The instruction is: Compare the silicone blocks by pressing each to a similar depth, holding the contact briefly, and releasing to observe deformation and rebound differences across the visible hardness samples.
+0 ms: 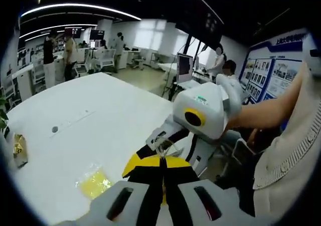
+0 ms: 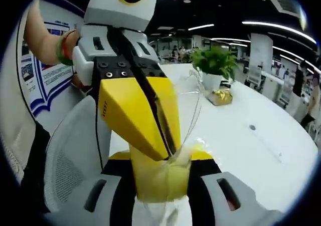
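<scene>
Both grippers pinch one clear bag over table.

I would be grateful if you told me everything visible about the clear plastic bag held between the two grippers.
The clear plastic bag is thin, glossy and crumpled, and looks yellow where the jaws behind show through; contents cannot be told. The right gripper and the left gripper, coming from above in the right gripper view, both clamp it. A transparent flap rises beside the left jaws. It is held off the white table. In the left gripper view it shows as a small clear scrap.
</scene>
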`<state>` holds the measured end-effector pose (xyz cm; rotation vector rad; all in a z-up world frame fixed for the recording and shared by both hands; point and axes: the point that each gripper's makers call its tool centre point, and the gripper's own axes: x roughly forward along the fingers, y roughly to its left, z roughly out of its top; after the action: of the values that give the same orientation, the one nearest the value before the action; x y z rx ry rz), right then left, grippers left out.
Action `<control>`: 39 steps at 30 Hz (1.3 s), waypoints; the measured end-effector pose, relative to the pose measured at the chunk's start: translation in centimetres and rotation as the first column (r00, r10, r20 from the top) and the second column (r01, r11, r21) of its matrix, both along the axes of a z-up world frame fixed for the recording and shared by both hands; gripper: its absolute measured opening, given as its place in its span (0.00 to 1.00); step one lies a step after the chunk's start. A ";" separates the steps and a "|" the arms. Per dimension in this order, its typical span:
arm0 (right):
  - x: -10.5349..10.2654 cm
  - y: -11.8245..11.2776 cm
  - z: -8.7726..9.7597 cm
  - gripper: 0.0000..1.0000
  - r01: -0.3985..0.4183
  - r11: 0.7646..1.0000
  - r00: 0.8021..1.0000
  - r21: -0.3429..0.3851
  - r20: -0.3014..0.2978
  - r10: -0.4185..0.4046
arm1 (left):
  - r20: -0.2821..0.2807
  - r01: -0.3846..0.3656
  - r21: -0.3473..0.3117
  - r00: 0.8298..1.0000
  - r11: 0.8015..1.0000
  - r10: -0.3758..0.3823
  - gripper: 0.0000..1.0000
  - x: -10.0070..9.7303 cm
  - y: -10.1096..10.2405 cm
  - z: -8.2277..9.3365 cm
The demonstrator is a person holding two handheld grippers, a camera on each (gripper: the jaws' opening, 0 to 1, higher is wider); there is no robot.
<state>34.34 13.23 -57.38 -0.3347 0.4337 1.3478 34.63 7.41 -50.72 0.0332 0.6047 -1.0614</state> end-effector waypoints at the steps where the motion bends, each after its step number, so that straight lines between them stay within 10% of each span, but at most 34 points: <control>1: -0.1 0.0 0.0 0.31 0.004 1.000 1.000 -0.004 -0.002 -0.004 | -0.003 0.002 -0.001 1.000 1.000 -0.002 0.00 -0.1 0.0 0.0; 39: -0.7 -0.3 0.2 0.13 0.057 0.998 0.998 -0.034 0.004 -0.057 | -0.008 0.023 -0.048 1.000 0.999 -0.024 0.00 -1.0 0.0 0.6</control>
<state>33.65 12.96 -57.17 -0.3498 0.4610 1.2851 33.59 7.42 -50.07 -0.0063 0.5878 -1.0991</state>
